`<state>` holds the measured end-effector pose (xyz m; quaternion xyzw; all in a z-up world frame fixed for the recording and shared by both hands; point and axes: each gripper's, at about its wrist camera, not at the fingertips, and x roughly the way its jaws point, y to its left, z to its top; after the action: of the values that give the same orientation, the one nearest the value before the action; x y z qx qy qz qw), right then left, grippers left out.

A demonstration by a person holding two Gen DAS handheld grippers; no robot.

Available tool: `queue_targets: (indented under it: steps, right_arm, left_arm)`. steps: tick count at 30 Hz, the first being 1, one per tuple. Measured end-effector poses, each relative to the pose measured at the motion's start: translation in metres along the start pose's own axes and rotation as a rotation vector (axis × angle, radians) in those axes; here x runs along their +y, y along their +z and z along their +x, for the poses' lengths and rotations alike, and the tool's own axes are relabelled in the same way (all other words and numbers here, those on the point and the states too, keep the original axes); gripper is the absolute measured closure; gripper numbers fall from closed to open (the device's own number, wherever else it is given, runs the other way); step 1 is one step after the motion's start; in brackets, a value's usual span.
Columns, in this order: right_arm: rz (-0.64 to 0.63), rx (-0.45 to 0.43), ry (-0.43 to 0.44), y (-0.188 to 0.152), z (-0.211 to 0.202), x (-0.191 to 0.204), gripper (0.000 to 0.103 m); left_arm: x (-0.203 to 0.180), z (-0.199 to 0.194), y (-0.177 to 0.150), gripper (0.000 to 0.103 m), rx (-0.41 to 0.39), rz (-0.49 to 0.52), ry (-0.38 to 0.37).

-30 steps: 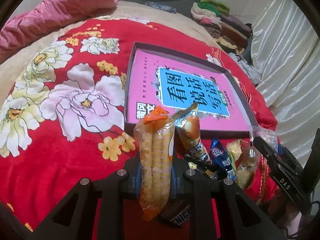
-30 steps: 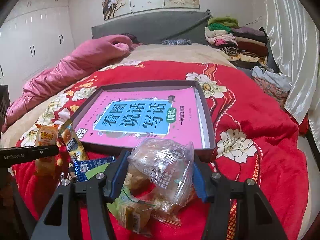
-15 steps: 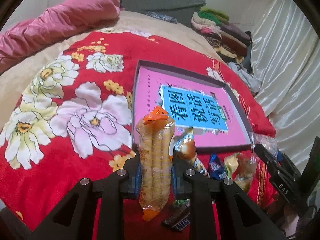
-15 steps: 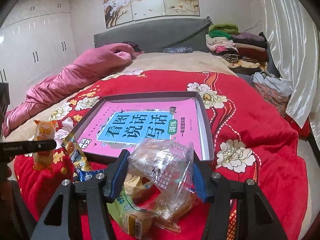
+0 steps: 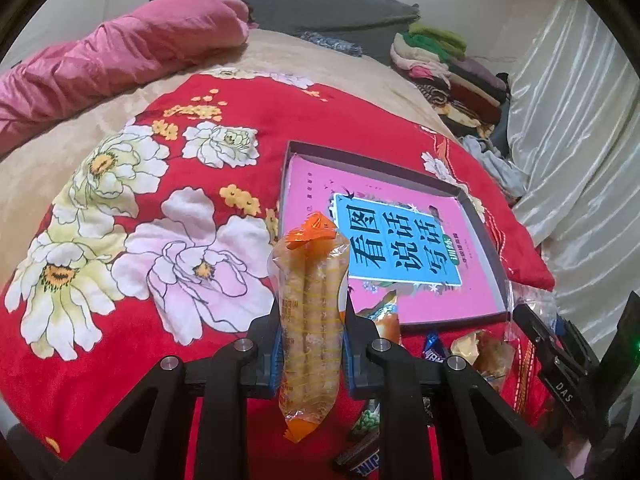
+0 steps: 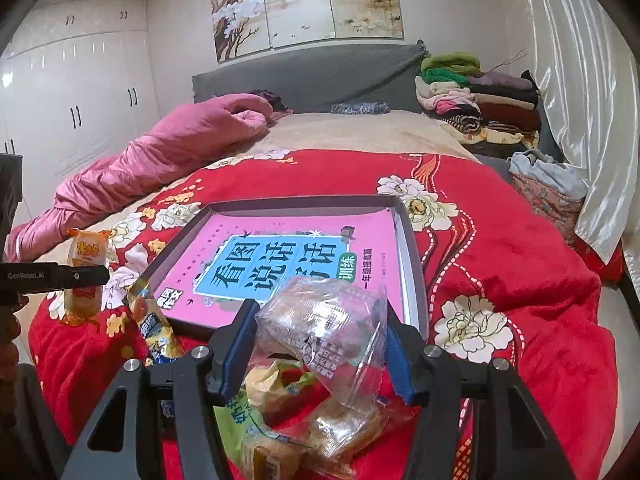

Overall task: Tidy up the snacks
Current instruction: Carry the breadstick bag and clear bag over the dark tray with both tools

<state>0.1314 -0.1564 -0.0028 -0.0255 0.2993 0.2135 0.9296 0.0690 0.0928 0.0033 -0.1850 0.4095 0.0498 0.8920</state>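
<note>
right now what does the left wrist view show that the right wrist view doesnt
Only the left wrist view shows the dark candy bar lying near the bottom and the left gripper shut on the orange biscuit-stick pack up close. Only the right wrist view shows the wall painting, the white wardrobe and the right gripper shut on the clear wrapped pastry. Both show the tray holding the pink book and the red floral blanket.
</note>
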Motion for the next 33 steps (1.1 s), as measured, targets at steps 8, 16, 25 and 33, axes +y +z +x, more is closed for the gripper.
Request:
queue_targets:
  steps: [8,16,25,33]
  right_arm:
    - [0.000,0.000,-0.003,0.005,0.012,-0.009,0.045]
    - [0.037,0.010,0.008,0.010,0.024,-0.020,0.045]
    - [0.055,0.023,0.009,0.013,0.035,-0.027,0.045]
    - [0.058,0.024,0.011,0.016,0.041,-0.029,0.045]
  left_arm:
    - [-0.009,0.008,0.010,0.080,0.000,0.030,0.013]
    - [-0.019,0.023,0.020,0.080,0.011,0.057,0.019]
    - [-0.024,0.039,0.035,0.080,0.018,0.066,0.023]
    - [-0.024,0.051,0.046,0.080,0.014,0.052,0.022]
